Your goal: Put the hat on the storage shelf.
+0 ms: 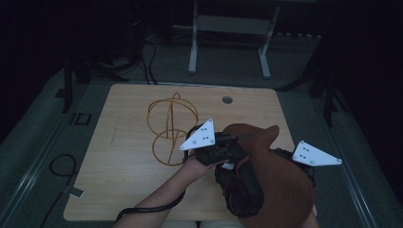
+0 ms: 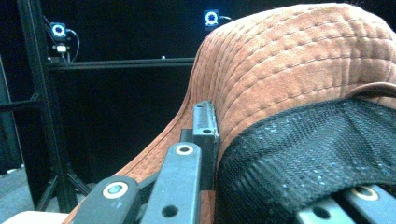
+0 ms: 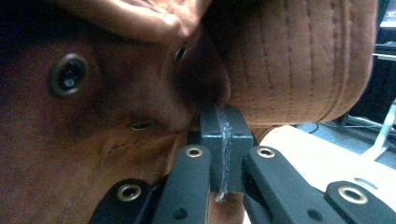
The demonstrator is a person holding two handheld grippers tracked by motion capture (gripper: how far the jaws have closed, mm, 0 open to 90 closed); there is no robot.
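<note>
One rust-brown stitched suede cap [image 1: 278, 178] with black mesh lining, held above the near right part of the one light wooden table [image 1: 119, 161], left gripper [image 1: 223, 142] clamped on its brim, right gripper [image 3: 223, 140] pinching its fabric, one orange wire-frame stand [image 1: 168, 128] just left, unobstructed.

This is a dim recording lab or studio, not a home. A light wooden table [image 1: 128, 166] with a round cable hole [image 1: 227, 99] near its far edge stands alone on grey carpet [image 1: 43, 123], with darkness all around. Beyond the far edge stands the white metal base of a desk frame [image 1: 228, 42]. Loose black cables [image 1: 62, 166] lie coiled on the floor off the table's left edge. In the left gripper view, black aluminium framing [image 2: 42, 93] carries two small cameras with glowing ring lights [image 2: 211, 17], the kind used for motion tracking.
</note>
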